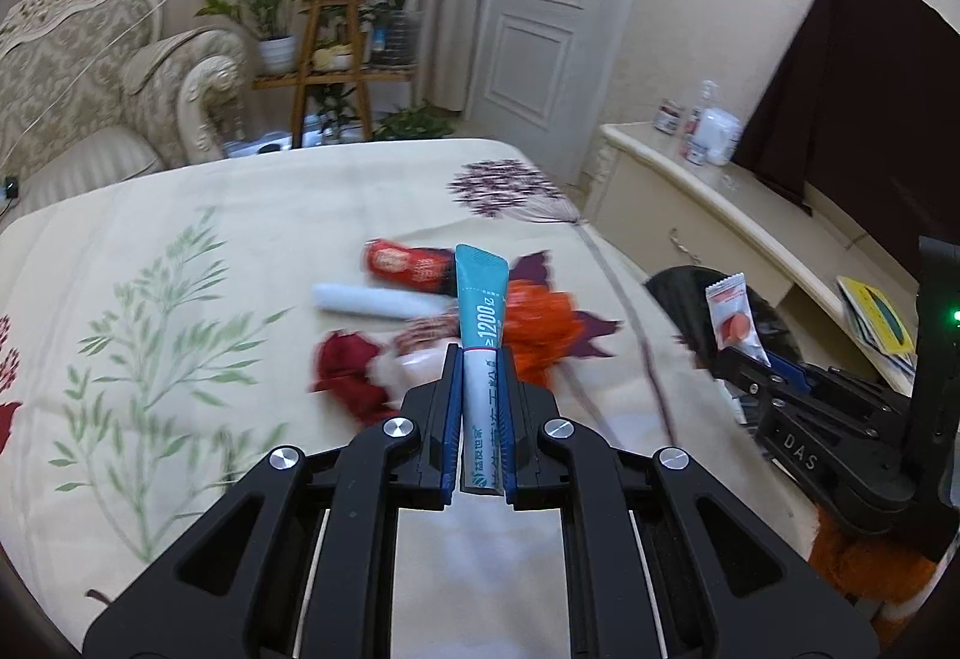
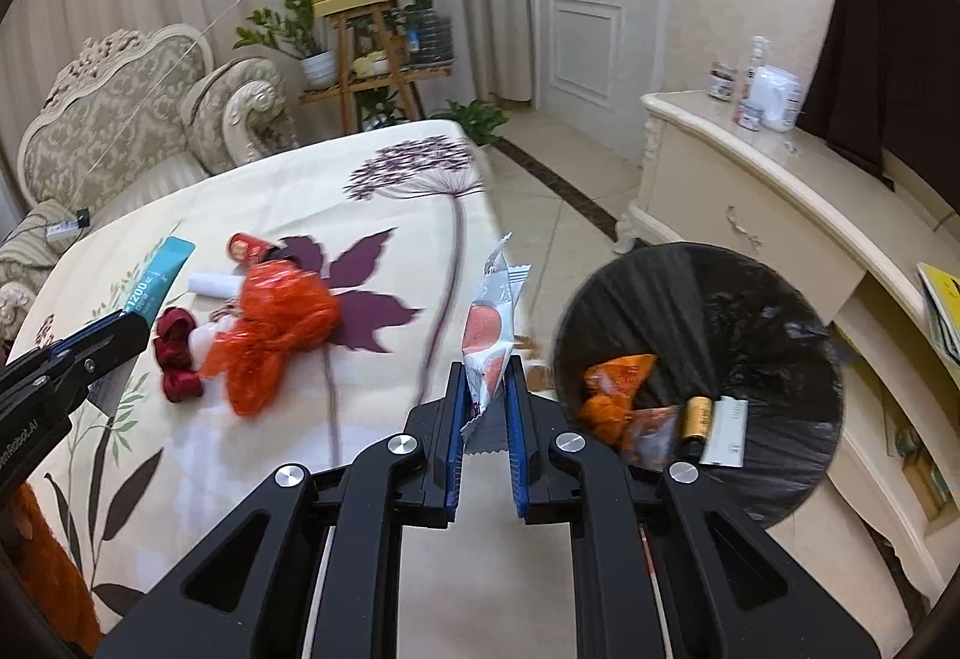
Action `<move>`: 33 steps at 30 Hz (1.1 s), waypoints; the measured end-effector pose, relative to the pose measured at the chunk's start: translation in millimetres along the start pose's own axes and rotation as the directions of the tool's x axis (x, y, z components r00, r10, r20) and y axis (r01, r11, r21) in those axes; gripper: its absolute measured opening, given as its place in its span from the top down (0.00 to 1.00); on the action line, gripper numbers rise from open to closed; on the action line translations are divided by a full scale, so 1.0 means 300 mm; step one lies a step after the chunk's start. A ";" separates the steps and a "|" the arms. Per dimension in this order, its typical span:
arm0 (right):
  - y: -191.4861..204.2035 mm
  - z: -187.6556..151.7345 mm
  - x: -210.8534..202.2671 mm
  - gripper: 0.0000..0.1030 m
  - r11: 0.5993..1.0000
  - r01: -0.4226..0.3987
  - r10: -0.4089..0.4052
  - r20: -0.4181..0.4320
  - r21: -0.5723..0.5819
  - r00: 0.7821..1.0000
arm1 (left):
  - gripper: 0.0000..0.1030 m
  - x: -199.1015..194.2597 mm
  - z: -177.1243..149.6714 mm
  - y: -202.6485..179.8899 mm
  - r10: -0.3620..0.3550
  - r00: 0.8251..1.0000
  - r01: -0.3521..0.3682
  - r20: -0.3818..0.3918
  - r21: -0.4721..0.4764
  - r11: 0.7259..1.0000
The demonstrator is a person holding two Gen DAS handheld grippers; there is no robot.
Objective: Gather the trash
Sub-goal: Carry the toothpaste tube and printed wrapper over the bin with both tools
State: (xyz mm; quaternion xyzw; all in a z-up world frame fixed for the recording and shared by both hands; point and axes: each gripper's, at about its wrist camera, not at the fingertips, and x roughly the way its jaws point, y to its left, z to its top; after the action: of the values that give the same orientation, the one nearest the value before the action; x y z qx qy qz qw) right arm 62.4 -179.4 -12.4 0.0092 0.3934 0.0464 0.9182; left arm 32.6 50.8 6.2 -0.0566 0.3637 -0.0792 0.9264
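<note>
1. Left wrist view. We held a teal sachet (image 1: 482, 353) clamped between the fingers of the left gripper (image 1: 483, 359). Its long axis ran straight forward along the fingers, with the teal end sticking out past the tips. Below and ahead, on the tabletop (image 1: 240, 215), lay the rest of the trash: a red can (image 1: 405, 263), a white tube (image 1: 372, 300), a crumpled orange bag (image 1: 540, 329) and a dark red wrapper (image 1: 351, 374). The bin (image 1: 684, 293) showed only as a dark rim off to the right, past the table edge, and the right gripper (image 1: 747, 359) stood between us and it, gripping a white packet (image 1: 735, 317).

2. Right wrist view. The right gripper (image 2: 485, 389) had its fingers shut on the white packet (image 2: 489, 335), which stood nearly upright, its long axis along the fingers and leaning slightly right. The bin (image 2: 780, 299) lay just to the right and a little ahead, with its mouth open and an orange wrapper (image 2: 612, 389), a small brown bottle (image 2: 696, 419) and a white card (image 2: 726, 431) already inside. We judged the right hand the nearer one to the bin, so its packet needed only a short carry to the right before release. The left gripper (image 2: 129, 326) was well off to the left over the tabletop (image 2: 390, 167), and its sachet (image 2: 159, 275) had to cross the whole table to reach the bin.
</note>
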 end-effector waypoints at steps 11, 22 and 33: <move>-0.218 0.007 -0.029 0.87 0.992 0.090 -0.092 0.023 0.083 0.995 | 0.90 0.096 0.034 -0.251 -0.090 0.996 0.090 0.000 0.098 0.991; -0.377 0.024 0.007 0.87 0.978 0.149 -0.153 0.020 0.145 0.988 | 0.90 0.243 0.057 -0.467 -0.138 0.990 0.141 -0.028 0.181 0.973; -0.491 0.028 0.074 0.87 0.967 0.174 -0.177 0.000 0.188 0.984 | 0.90 0.391 0.082 -0.613 -0.134 0.989 0.146 -0.065 0.252 0.957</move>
State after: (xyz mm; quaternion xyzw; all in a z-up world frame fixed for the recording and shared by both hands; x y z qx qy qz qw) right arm 95.1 -323.8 -30.3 0.0611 0.3873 -0.0724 0.9171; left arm 114.9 -150.5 -23.9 0.0394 0.3671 -0.1923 0.9093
